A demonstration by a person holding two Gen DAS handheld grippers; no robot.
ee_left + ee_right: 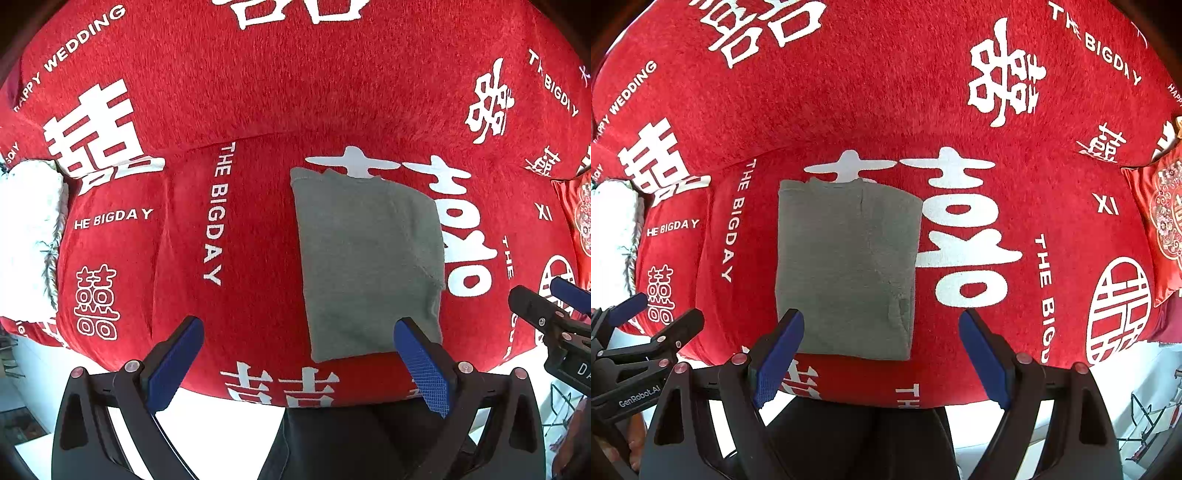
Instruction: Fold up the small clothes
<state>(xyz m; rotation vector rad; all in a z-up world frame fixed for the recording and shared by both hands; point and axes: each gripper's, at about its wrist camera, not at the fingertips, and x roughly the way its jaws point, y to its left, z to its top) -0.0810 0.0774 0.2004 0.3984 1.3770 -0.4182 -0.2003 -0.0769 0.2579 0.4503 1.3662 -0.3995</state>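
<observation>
A grey garment (369,258) lies folded into a narrow rectangle on the red sofa seat; it also shows in the right wrist view (846,269). My left gripper (297,334) is open and empty, held above the seat's front edge, its right finger over the garment's near corner. My right gripper (881,326) is open and empty, just in front of the garment's near edge. Each gripper shows at the side of the other's view: the right one (554,306), the left one (642,314).
The sofa is covered with a red cloth (258,92) printed with white characters and words. A white fluffy cushion (26,236) lies at the left end, a red patterned cushion (1160,221) at the right. A white floor (229,424) lies below the seat's front edge.
</observation>
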